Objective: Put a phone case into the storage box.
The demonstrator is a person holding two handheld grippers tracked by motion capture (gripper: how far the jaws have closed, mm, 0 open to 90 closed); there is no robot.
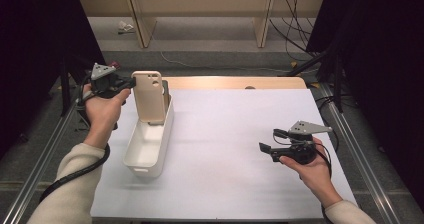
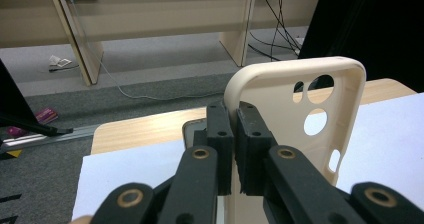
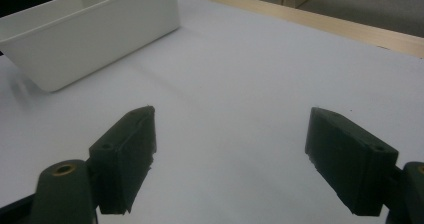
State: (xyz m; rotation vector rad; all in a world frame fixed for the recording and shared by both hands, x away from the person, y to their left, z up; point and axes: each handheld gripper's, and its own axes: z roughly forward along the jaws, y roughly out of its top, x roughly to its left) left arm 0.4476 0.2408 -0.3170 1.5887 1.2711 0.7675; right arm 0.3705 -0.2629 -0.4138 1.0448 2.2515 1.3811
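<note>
A cream phone case (image 1: 148, 95) with camera cut-outs stands upright over the far end of a white rectangular bin (image 1: 148, 146). My left gripper (image 1: 131, 83) is shut on the case's left edge; in the left gripper view the two black jaws pinch the rim of the phone case (image 2: 292, 115) at my left gripper (image 2: 234, 149). A dark flat object (image 1: 165, 90) shows just behind the case; what it is cannot be told. My right gripper (image 1: 268, 143) hovers low over the white mat at the right, open and empty, also seen as my right gripper (image 3: 230, 154).
The white mat (image 1: 225, 149) covers most of a wooden table (image 1: 235, 82). The bin (image 3: 75, 34) lies to the left of the right gripper. Metal rails (image 1: 350, 134) run along both table sides. Cables and wooden furniture legs lie on the floor beyond.
</note>
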